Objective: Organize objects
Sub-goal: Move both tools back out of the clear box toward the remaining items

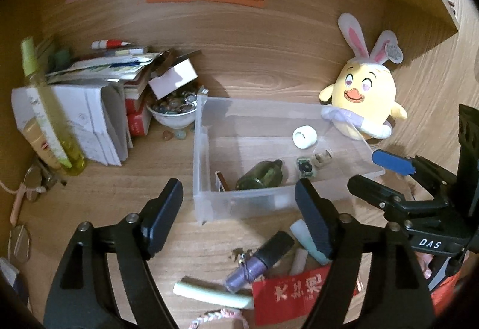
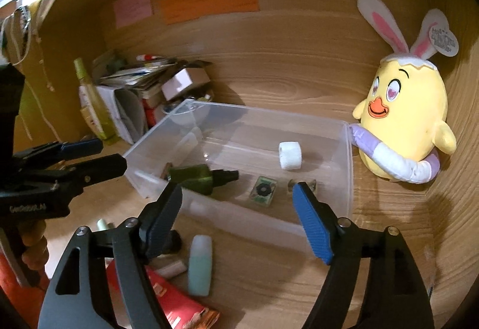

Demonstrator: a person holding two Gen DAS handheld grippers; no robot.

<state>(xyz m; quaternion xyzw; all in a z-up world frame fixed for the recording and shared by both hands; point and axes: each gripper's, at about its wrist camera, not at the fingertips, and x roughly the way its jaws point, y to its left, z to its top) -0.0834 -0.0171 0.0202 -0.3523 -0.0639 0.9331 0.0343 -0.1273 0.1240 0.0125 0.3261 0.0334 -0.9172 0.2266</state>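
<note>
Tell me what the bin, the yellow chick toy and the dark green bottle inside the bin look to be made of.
Bin: clear, slightly frosted plastic; the wood grain shows through its walls.
Yellow chick toy: soft plush fabric, matte, with stuffed rounded shapes and felt-like ears.
Dark green bottle: translucent green with glossy highlights, so glass or hard plastic; the black cap looks plastic.

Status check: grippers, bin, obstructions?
Left gripper and right gripper open, empty. Clear plastic bin holds dark green bottle, white roll. Nothing blocking.
</note>
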